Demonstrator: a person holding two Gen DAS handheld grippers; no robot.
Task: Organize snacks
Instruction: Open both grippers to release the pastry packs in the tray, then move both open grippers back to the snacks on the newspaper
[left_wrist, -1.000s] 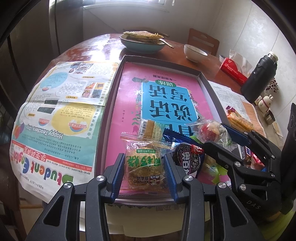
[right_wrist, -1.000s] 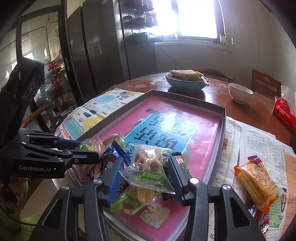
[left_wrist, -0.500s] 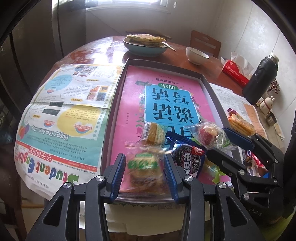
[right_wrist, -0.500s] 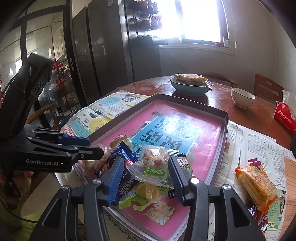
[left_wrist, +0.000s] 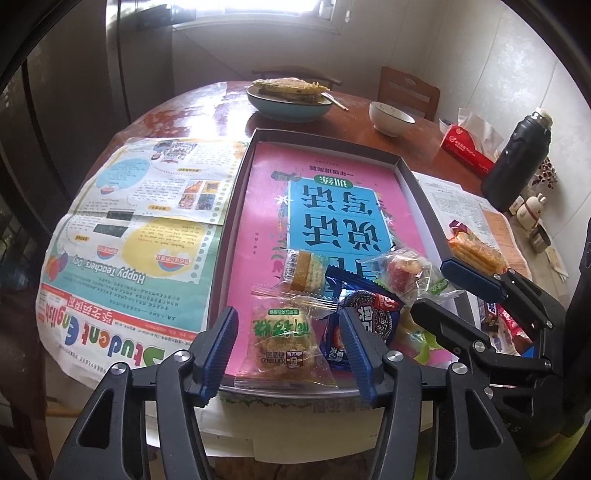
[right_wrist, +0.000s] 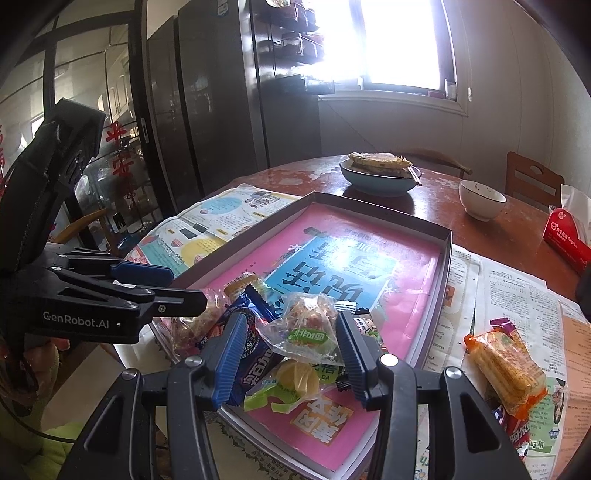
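Right wrist: orange snack pkt (right_wrist: 506, 373) half-cropped

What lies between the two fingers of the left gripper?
The left wrist view shows a clear cake packet with green print lying in the tray between the left gripper's just-opened jaws, untouched.

Bright window (right_wrist: 402, 40), dark cabinets (right_wrist: 207, 103), perhaps tiled wall (left_wrist: 517, 74).

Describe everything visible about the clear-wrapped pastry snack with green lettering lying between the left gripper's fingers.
The pastry snack is a golden, crumbly cake sealed in a clear, crinkled plastic wrapper with green lettering and a small label. It lies flat at the near edge of the shallow tray, on the pink book cover lining it. The left gripper has just been opening; its blue ribbed fingers stand clear of the wrapper on both sides. A dark blue cookie pack lies against its right side.
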